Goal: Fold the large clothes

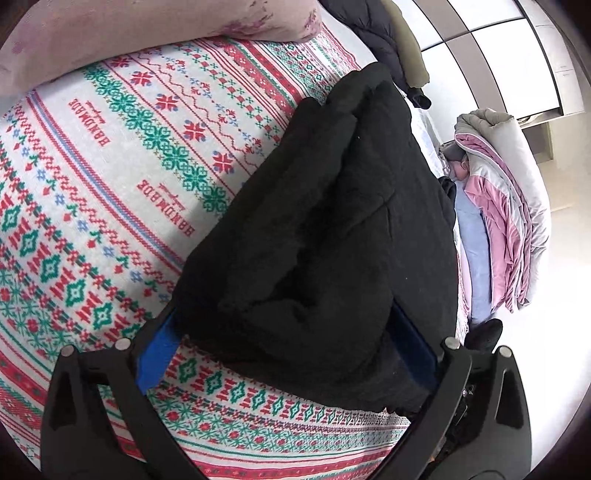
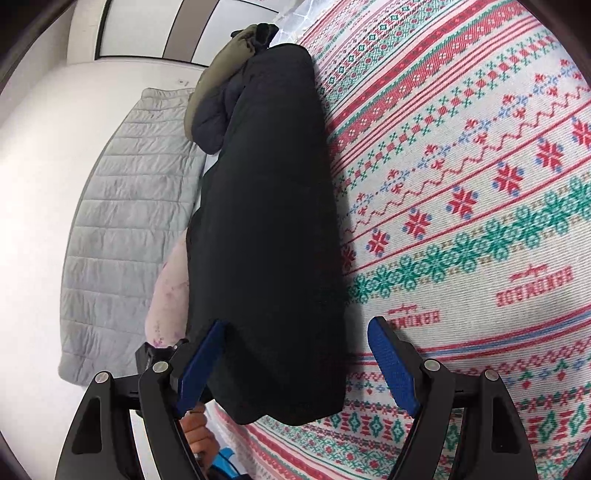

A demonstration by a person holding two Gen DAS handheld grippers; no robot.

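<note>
A thick black garment (image 1: 332,221) lies folded into a long bundle on a bed sheet (image 1: 110,184) with red and green knit-style patterns. My left gripper (image 1: 284,350) is wide open with the near end of the bundle lying between its blue pads (image 1: 155,350). In the right wrist view the same black garment (image 2: 269,240) runs away from me along the bed's edge. My right gripper (image 2: 295,369) is open, its jaws standing either side of the bundle's near end, the right pad (image 2: 393,369) apart from the cloth.
A pink-flowered pillow (image 1: 147,29) lies at the far side of the bed. A pile of pink and grey bedding (image 1: 506,206) sits on the floor. Dark and olive jackets (image 2: 225,92) lie past the bundle. A grey quilted pad (image 2: 125,221) lies on the white floor.
</note>
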